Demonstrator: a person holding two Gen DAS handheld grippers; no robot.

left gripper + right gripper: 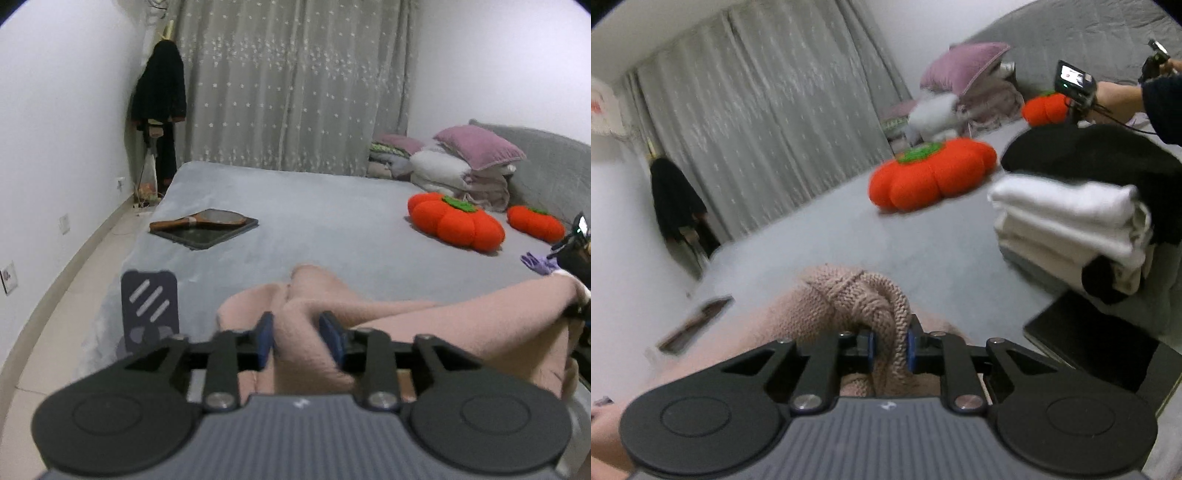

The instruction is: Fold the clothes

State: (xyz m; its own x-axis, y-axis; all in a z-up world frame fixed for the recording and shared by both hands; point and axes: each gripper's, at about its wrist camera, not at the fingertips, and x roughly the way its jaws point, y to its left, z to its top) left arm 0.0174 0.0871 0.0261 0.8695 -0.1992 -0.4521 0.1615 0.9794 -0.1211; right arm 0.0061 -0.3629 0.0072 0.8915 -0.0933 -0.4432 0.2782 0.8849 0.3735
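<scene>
Your left gripper (301, 341) has its blue pads apart with a fold of the pink sweater (388, 317) between them; the cloth fills the gap, but the left pad looks just clear of it, so you are not clamping. Your right gripper (891, 349) is pinched on a bunched rope of the same knit, both pads pressing in.

No readable writing shows. The only marks are a small pale logo on each gripper body, too small to make out, and three pale slanted stripes on a dark card (149, 308) lying left of your left gripper.

The sweater lies on the near edge of the bed (314, 206), stretched between your two grippers. Farther out on the grey sheet, to the left, a wooden-framed racket (201, 219) rests across a dark tray (207, 236). To the right sit a large orange pumpkin cushion (456, 223) and a smaller one (535, 221), with pillows (476, 146) and folded bedding stacked behind them by the grey headboard. In the right view, a stack of folded white and black clothes (1071, 210) stands close on the right, a dark flat device (1097, 350) below it, and a hand (1119, 98) with a small lit screen beyond.

Grey star-patterned curtains (291, 85) cover the far wall, dark clothes (160, 96) hang in the left corner, and the walls are white.
</scene>
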